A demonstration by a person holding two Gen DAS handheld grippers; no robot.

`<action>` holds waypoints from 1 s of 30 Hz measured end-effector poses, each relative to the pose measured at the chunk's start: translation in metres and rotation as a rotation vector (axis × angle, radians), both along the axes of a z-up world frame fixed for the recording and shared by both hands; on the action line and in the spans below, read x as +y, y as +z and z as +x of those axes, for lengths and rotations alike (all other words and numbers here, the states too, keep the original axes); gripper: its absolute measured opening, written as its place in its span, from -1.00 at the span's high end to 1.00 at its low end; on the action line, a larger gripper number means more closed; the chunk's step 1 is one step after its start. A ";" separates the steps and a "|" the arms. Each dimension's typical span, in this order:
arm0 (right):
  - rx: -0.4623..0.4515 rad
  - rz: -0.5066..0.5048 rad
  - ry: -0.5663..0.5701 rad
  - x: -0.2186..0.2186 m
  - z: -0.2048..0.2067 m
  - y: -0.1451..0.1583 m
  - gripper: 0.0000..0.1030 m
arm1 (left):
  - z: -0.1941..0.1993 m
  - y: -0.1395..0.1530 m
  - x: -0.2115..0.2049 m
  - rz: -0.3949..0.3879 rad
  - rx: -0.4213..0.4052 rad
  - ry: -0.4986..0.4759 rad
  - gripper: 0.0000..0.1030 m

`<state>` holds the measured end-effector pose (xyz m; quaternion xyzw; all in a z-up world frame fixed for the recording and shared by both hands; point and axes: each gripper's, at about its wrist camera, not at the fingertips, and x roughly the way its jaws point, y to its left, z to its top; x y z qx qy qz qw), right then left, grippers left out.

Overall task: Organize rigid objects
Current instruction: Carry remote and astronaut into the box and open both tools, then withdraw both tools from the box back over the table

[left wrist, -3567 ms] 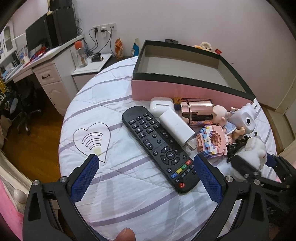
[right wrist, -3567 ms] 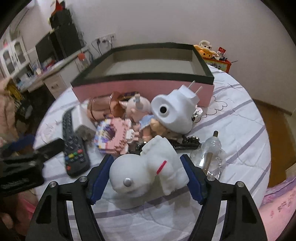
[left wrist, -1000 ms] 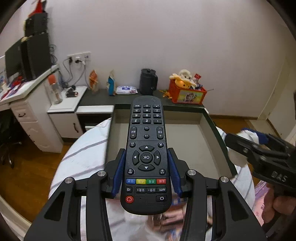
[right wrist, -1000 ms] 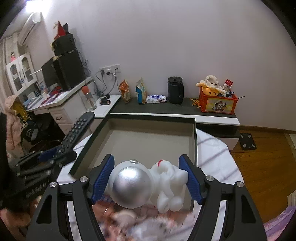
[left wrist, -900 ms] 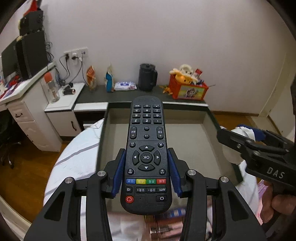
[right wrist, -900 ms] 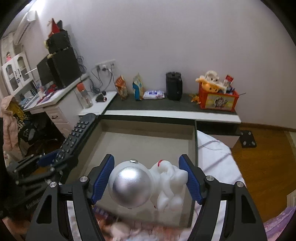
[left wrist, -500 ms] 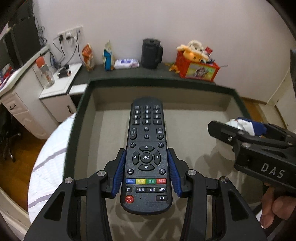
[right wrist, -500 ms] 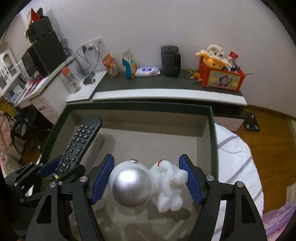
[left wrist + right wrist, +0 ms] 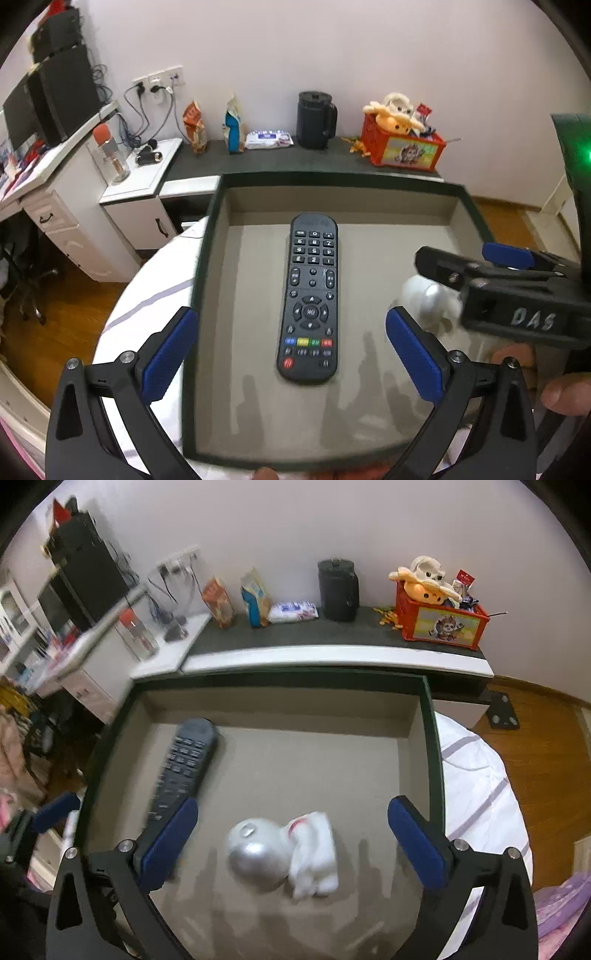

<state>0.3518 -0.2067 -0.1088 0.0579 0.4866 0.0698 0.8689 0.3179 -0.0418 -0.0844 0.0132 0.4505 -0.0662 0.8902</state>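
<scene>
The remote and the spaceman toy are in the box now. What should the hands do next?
Probably lift both grippers out of the box. The left gripper and right gripper are open, and the remote and astronaut lie loose on its floor.

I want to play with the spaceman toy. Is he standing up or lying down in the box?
Lying down. The astronaut figure rests on its side on the box floor, silver helmet left, white body right.

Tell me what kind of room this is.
Probably a bedroom in a home: a quilted striped bedspread under the storage box, a desk with a monitor to the left, and a red crate of plush toys on a low shelf.
</scene>
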 end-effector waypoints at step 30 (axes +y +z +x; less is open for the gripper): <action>-0.265 -0.019 -0.117 -0.007 -0.314 0.063 -1.00 | -0.257 0.057 0.045 -0.014 -0.204 0.085 -0.99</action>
